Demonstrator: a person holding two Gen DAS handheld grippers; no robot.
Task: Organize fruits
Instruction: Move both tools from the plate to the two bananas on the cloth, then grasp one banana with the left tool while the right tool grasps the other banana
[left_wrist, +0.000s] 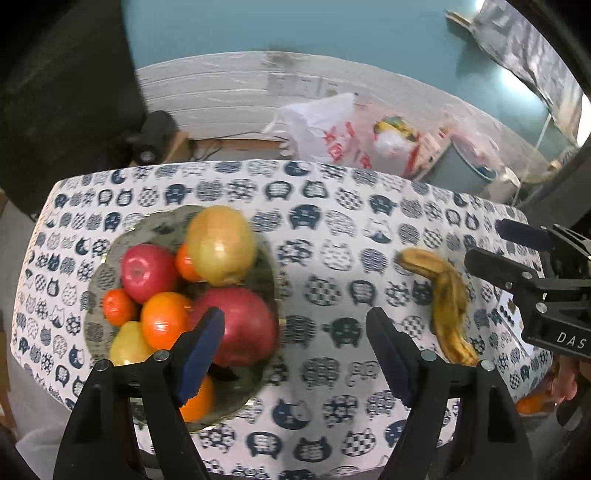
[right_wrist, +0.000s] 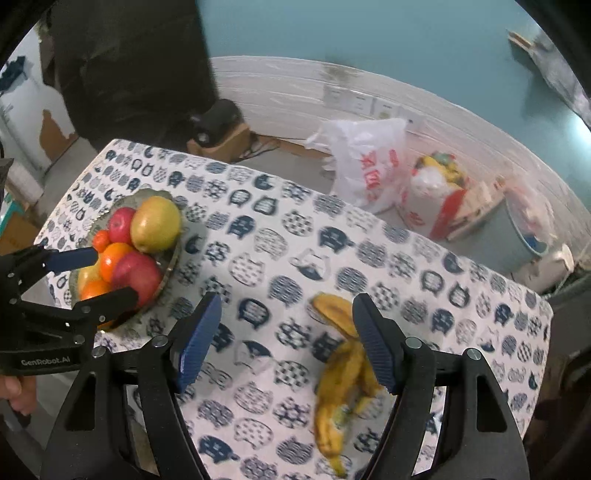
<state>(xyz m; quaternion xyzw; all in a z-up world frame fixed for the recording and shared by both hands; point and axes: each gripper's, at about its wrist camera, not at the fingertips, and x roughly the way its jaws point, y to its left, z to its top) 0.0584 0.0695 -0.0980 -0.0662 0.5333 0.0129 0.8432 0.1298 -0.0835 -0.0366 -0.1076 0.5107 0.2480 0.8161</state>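
A: Left hand-held gripper (left_wrist: 295, 332)?
B: Hovering spread wide, gripping nothing. Its left blue pad is sitting over the grey-green scalloped fruit plate (left_wrist: 266, 266), the right one over bare cloth.
A: What's lying on the plate?
B: Big red apple (left_wrist: 243, 321) nearest the gripper, smaller red apple (left_wrist: 147, 271) behind it, yellow-green pear-like fruit (left_wrist: 221, 245) at the far side, several oranges (left_wrist: 164, 319) and a pale yellow fruit (left_wrist: 127, 345) at the near-left edge. All piled touching.
A: Where's the plate sitting?
B: On the left part of the tabletop with the white cloth printed with navy cat heads (left_wrist: 332, 229).
A: Right hand-held gripper (right_wrist: 286, 339)?
B: Also spread wide, grasping nothing. It's hanging above the browned yellow banana bunch (right_wrist: 340, 387), which is lying on the cloth well apart from the plate, to its right. The right pad is overlapping the bananas in view; can't tell if touching.
A: Background?
B: White plastic bags with red print (right_wrist: 369, 166) sitting on the floor beyond the tabletop, by the teal wall (right_wrist: 369, 33).
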